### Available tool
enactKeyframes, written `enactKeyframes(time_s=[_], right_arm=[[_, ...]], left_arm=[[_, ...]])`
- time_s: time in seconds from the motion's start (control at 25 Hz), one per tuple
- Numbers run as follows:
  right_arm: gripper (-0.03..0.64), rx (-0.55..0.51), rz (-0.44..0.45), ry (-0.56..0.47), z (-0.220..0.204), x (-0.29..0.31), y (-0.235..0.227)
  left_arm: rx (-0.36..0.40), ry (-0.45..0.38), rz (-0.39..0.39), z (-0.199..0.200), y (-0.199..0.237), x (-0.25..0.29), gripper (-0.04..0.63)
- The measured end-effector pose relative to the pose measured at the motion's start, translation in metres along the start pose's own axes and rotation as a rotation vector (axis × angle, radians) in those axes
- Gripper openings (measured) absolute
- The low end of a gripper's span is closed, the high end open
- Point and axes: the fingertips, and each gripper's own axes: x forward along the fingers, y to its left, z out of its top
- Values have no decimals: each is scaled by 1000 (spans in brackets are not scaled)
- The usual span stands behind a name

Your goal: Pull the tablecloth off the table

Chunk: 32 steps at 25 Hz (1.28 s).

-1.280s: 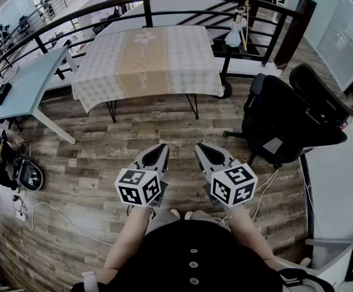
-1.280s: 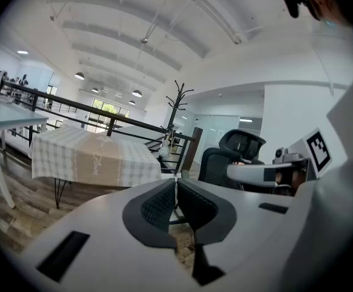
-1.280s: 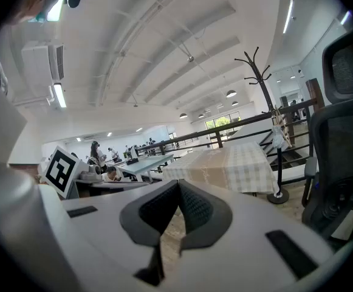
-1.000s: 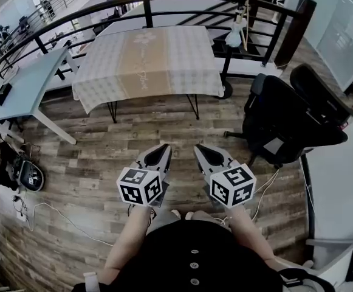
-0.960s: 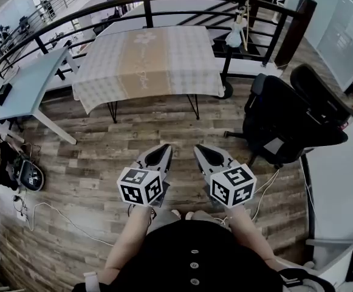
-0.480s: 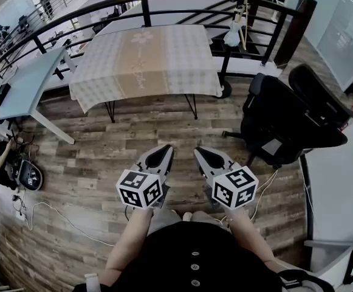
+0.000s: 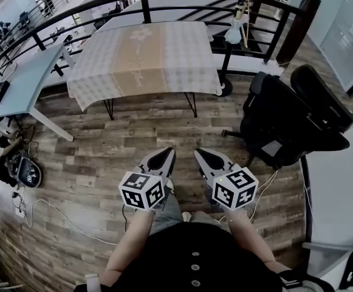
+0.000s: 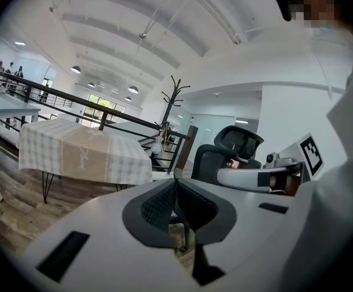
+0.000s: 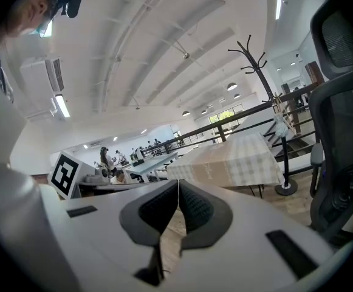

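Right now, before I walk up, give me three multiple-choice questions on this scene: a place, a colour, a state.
1. In the head view, the black office chair stands where from the tablecloth? A left; B right; C behind.
2. The tablecloth's middle band is? A tan; B blue; C red.
3. The left gripper and right gripper are? A gripping cloth; B wide open; C shut, empty.
Answers: B, the chair sits right of the cloth; A, tan runs between pale checks; C, each pair of jaws meets with nothing between.
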Motion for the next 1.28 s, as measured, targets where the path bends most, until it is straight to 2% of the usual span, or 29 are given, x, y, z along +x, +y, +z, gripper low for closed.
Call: enactKeyframes(time_s=[0.32,0.8,1.28], right_arm=[[28,6,-39,14,7,39,-28],[28,-24,-103,0,73,158,-80],[28,21,-196,-73,116,249,-119]], left_arm=[[-6,22,-25,9,35,36,25],[-46,40,-96,72,131,109,25],[-51,70,-150,110,214,169,25]])
